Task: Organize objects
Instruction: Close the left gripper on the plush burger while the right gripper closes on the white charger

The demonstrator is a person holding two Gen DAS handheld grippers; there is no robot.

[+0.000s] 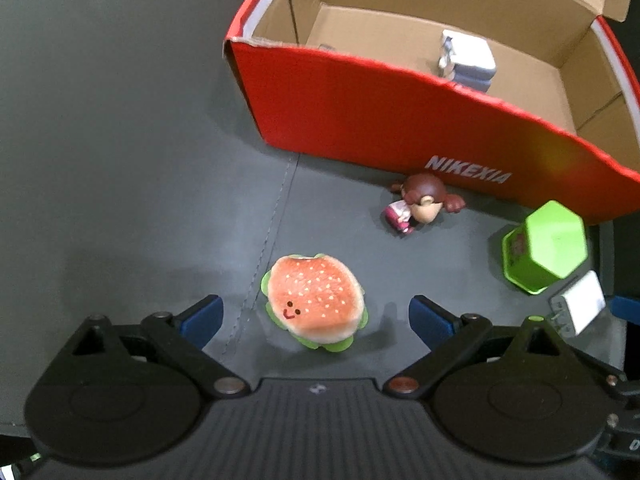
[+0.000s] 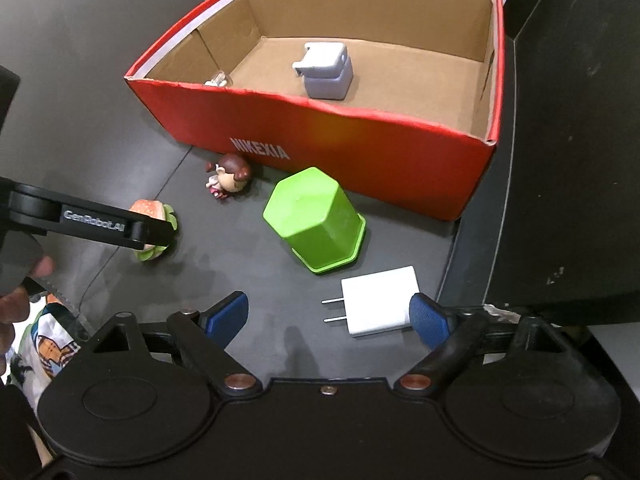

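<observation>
A plush burger (image 1: 316,304) with a smiley face lies on the dark table. It sits between the spread fingers of my left gripper (image 1: 316,318), and neither pad touches it. In the right wrist view the burger (image 2: 154,208) is partly hidden by a left gripper finger (image 2: 152,236). A white plug charger (image 2: 380,306) lies flat between the open fingers of my right gripper (image 2: 328,318), close to the right pad. A small doll (image 2: 230,178) and an upturned green hexagonal cup (image 2: 316,220) stand before the red box (image 2: 340,140).
The open red cardboard box (image 1: 360,112) holds a grey-white block (image 2: 326,72) and a small item (image 2: 218,80) in its left corner. A black raised surface (image 2: 560,160) borders the table on the right. A person's hand (image 2: 20,292) is at the left edge.
</observation>
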